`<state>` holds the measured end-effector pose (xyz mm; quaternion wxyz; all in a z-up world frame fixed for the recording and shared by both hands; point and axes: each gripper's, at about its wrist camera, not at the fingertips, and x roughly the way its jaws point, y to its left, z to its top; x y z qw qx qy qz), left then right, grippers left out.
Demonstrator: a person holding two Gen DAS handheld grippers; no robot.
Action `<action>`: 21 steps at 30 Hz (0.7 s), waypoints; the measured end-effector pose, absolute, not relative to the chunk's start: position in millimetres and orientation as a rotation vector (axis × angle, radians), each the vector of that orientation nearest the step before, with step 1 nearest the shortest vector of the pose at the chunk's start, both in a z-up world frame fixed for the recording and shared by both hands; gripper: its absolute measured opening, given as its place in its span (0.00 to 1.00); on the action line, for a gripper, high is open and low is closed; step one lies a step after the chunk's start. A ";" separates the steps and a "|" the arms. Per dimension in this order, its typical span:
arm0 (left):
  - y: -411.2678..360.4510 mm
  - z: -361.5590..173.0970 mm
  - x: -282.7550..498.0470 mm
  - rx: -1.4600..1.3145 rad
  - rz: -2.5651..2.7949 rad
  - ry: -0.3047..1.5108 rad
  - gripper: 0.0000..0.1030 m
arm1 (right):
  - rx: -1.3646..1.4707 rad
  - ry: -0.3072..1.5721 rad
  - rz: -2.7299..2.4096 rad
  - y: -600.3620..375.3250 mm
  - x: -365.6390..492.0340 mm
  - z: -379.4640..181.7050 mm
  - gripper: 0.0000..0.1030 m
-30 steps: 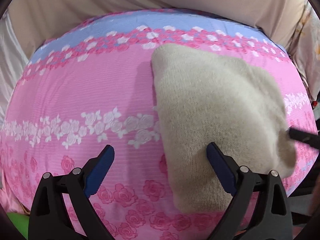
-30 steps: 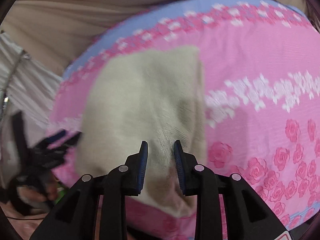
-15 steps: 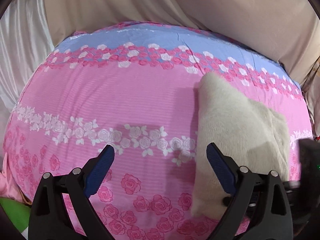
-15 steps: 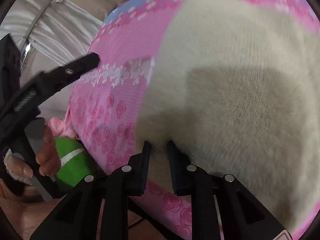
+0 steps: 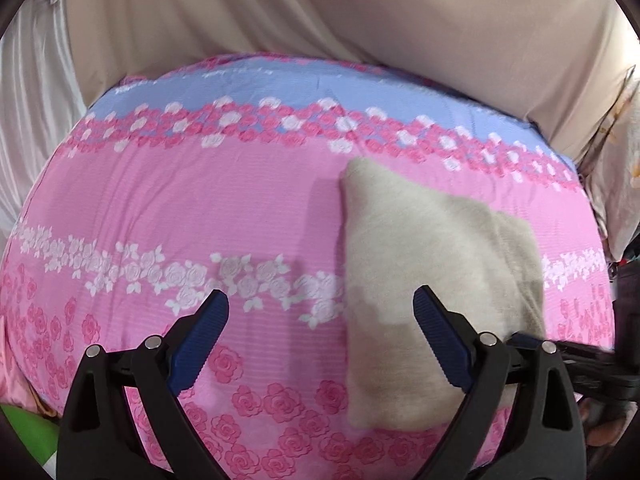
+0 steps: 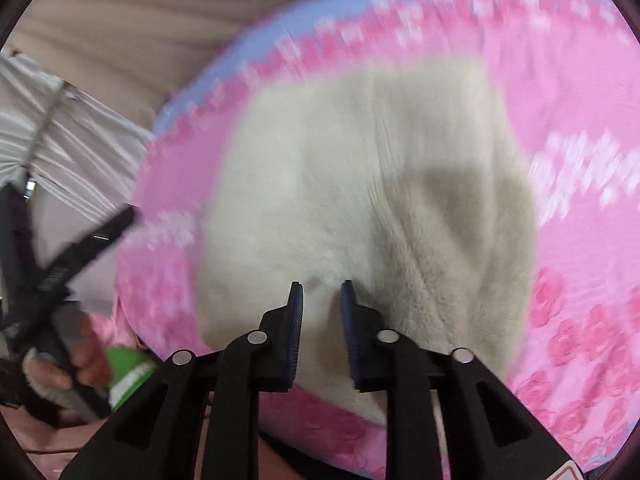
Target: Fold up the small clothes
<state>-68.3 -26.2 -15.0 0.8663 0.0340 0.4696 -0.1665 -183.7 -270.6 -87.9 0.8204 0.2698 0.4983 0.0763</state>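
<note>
right gripper (image 6: 322,292) is sitting with its jaws standing narrowly apart, a fold of the cream fleece garment (image 6: 360,200) bunched up between the blue pads (image 6: 296,320). those jaws have just been closing in, then easing back a touch, with the fleece between them the whole way. the picture is smeared here, so whether the pads are truly biting the cloth or only flanking it, i cannot tell.

left gripper (image 5: 320,304) is hanging wide open above the bed, nothing at all between its blue fingers (image 5: 200,344). its right-hand finger is crossing in front of the garment (image 5: 420,288), but it is not gripping anything.

moving outward: the garment is lying folded into a rough oblong on the pink rose-print bedsheet (image 5: 180,208), over toward the near right part of the bed in the left wrist view. a band of white roses is running across the sheet and passing under the garment's left edge, and a blue strip is bordering the far side.

beyond the bed, a beige curtain (image 5: 360,20) is hanging in folds. in the right wrist view a person's hand (image 6: 60,372) is wrapped around the left gripper's handle at the lower left, with something green (image 6: 128,372) just beside it.
</note>
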 end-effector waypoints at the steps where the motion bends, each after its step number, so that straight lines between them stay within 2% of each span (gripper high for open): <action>1: -29.1 -14.2 -68.2 0.070 -0.354 0.984 0.89 | 0.562 1.051 0.140 -277.9 -185.5 -88.3 0.25; 3: -37.6 -13.4 -70.2 0.071 -0.374 0.983 0.89 | 0.570 1.083 0.094 -290.0 -184.9 -107.2 0.27; 5: -47.9 -12.6 -74.7 0.088 -0.398 0.975 0.89 | 0.657 1.137 0.073 -303.2 -184.1 -141.4 0.03; 6: -54.6 -12.1 -78.1 0.101 -0.412 0.969 0.89 | 0.712 1.125 0.074 -306.9 -187.1 -141.5 0.03; 9: -66.8 -9.3 -86.4 0.125 -0.434 0.954 0.89 | 0.701 1.065 0.052 -306.4 -198.2 -115.6 0.12; 11: -70.5 -8.9 -87.7 0.119 -0.432 0.956 0.89 | 0.587 1.036 0.009 -301.8 -205.1 -85.3 0.35; 13: -73.7 -3.0 -88.2 0.109 -0.410 0.967 0.89 | 0.526 0.980 -0.009 -305.5 -212.7 -49.2 0.39; 14: -74.0 4.0 -89.6 0.101 -0.402 0.963 0.88 | 0.521 0.939 -0.016 -308.2 -216.0 -26.8 0.44; 15: -75.0 20.9 -92.4 0.089 -0.387 0.946 0.88 | 0.518 0.889 -0.059 -316.3 -224.8 0.1 0.48; 16: -77.1 40.9 -95.1 0.080 -0.371 0.923 0.88 | 0.507 0.851 -0.133 -320.2 -228.5 27.3 0.57; 17: -81.2 66.3 -100.6 0.068 -0.372 0.871 0.88 | 0.500 0.805 -0.206 -320.0 -235.3 54.7 0.71; 18: -88.2 103.7 -111.9 0.059 -0.393 0.765 0.89 | 0.513 0.712 -0.258 -321.0 -249.2 89.5 0.75; 21: -102.8 181.7 -150.8 0.042 -0.468 0.530 0.94 | 0.501 0.542 -0.245 -302.9 -275.0 145.4 0.76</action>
